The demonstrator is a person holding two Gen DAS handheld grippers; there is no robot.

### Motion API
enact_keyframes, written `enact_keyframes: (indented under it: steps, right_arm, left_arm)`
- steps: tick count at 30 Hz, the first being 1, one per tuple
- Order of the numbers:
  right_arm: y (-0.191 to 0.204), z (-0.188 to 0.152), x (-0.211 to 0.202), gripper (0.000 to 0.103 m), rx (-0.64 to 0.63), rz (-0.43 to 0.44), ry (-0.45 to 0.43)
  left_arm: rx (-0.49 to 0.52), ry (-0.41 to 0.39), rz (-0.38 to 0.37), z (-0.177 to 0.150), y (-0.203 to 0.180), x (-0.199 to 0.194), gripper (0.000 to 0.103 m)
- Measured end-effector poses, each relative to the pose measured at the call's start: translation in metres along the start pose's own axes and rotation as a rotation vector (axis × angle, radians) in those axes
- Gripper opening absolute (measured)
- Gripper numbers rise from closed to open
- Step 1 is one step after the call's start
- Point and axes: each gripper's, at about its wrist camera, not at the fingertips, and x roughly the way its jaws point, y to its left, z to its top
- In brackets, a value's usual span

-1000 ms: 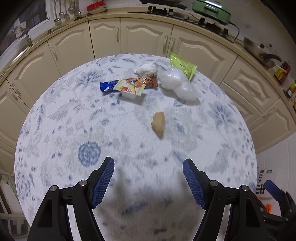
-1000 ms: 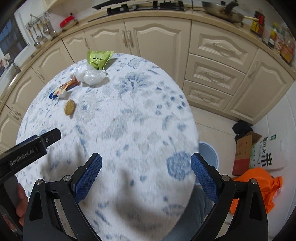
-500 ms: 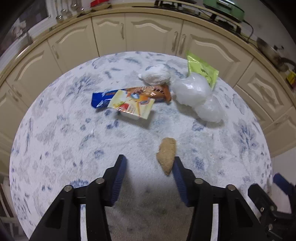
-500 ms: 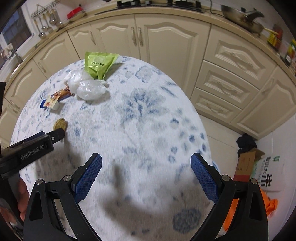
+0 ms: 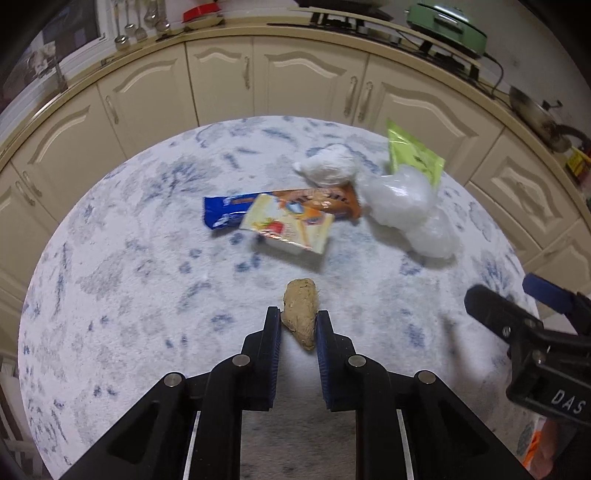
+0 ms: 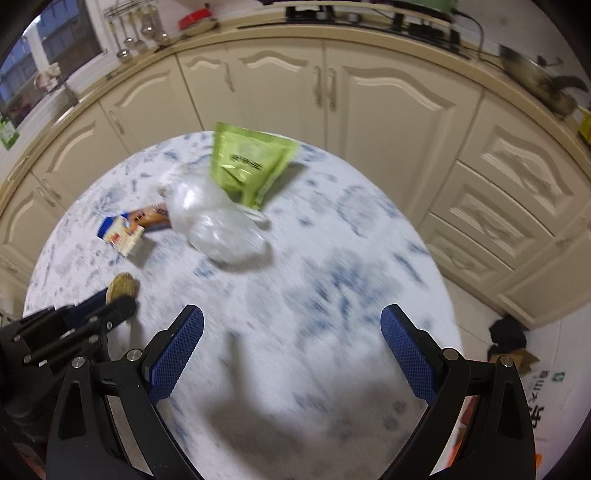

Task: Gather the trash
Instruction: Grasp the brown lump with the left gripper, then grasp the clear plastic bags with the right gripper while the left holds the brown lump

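My left gripper (image 5: 297, 325) is shut on a tan crumpled lump of trash (image 5: 300, 312) on the round blue-and-white table (image 5: 129, 266). Behind it lie a yellow snack packet (image 5: 288, 227), a blue and orange wrapper (image 5: 229, 212), a white paper wad (image 5: 328, 168), clear plastic bags (image 5: 406, 206) and a green pouch (image 5: 413, 158). My right gripper (image 6: 291, 339) is open and empty above the table, short of the plastic bags (image 6: 218, 225) and green pouch (image 6: 251, 166). The tan lump (image 6: 120, 288) and left gripper (image 6: 74, 325) show at its left.
Cream kitchen cabinets (image 5: 295, 85) curve around behind the table. A pan (image 5: 535, 118) and a green appliance (image 5: 447, 26) stand on the counter. A cardboard box and a dark cloth (image 6: 506, 336) lie on the floor to the right.
My left gripper moved forward and closed its fingers on the tan lump. My right gripper moved forward toward the plastic bags and green pouch, still open.
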Motion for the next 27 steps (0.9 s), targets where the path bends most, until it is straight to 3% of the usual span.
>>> enact_keyframes:
  steps: [9, 10, 13, 17, 27]
  right_arm:
    - [0.038, 0.026, 0.030, 0.096, -0.079, 0.003, -0.032]
    - [0.041, 0.028, 0.032, 0.089, -0.076, 0.003, -0.037]
    - [0.045, 0.032, 0.046, 0.045, -0.063, 0.029, 0.015]
    - [0.045, 0.027, 0.043, 0.029, -0.035, 0.070, 0.002]
    - [0.042, 0.007, 0.011, 0.027, -0.016, 0.083, -0.033]
  left_arm:
    - [-0.078, 0.002, 0.018, 0.003, 0.029, -0.003, 0.015]
    - [-0.082, 0.002, 0.020, 0.003, 0.031, -0.003, 0.015]
    - [-0.092, -0.004, 0.040, 0.004, 0.035, -0.004, 0.015]
    - [-0.093, -0.003, 0.038, 0.003, 0.035, -0.005, 0.015]
    - [-0.064, -0.029, 0.030, 0.000, 0.026, -0.022, 0.015]
